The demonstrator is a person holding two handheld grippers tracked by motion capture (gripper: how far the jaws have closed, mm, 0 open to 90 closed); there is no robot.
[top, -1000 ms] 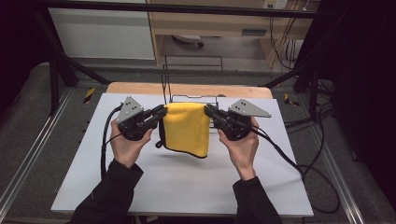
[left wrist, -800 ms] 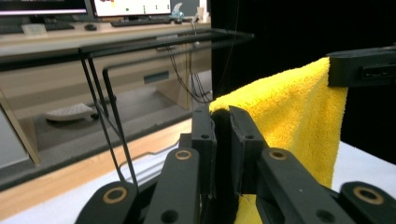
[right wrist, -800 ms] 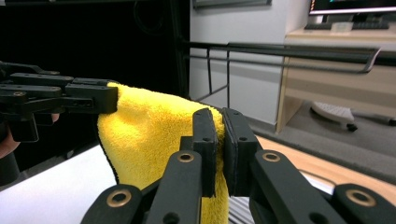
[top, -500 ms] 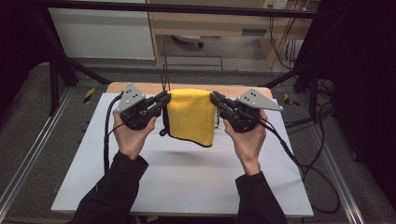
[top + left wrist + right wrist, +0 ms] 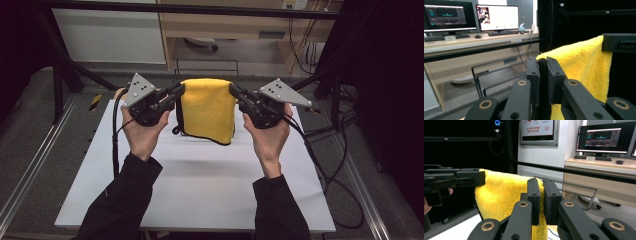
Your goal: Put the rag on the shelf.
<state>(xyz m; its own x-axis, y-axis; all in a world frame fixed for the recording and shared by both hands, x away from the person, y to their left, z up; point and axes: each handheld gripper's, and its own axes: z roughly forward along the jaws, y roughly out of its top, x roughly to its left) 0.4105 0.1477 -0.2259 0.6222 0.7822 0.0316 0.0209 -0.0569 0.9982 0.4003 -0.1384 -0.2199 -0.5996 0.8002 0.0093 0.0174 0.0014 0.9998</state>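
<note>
A yellow towel (image 5: 207, 112) hangs folded over in the air above the white table board (image 5: 200, 190), stretched between my two grippers. My left gripper (image 5: 181, 89) is shut on the towel's upper left edge, and my right gripper (image 5: 232, 90) is shut on its upper right edge. In the left gripper view the towel (image 5: 579, 62) runs from my left gripper (image 5: 542, 62) across to the other gripper (image 5: 619, 42). In the right gripper view my right gripper (image 5: 541, 183) pinches the towel (image 5: 501, 195), with the left gripper (image 5: 469, 178) on the far end.
A thin wire frame (image 5: 205, 65) stands behind the board's far edge. Black cables (image 5: 325, 165) trail off the board's right side. Dark frame legs (image 5: 60, 85) flank the table, and a desk with monitors (image 5: 496, 17) lies beyond.
Both hands have risen together with the towel held between them. The towel's lower edge now hangs higher above the board.
</note>
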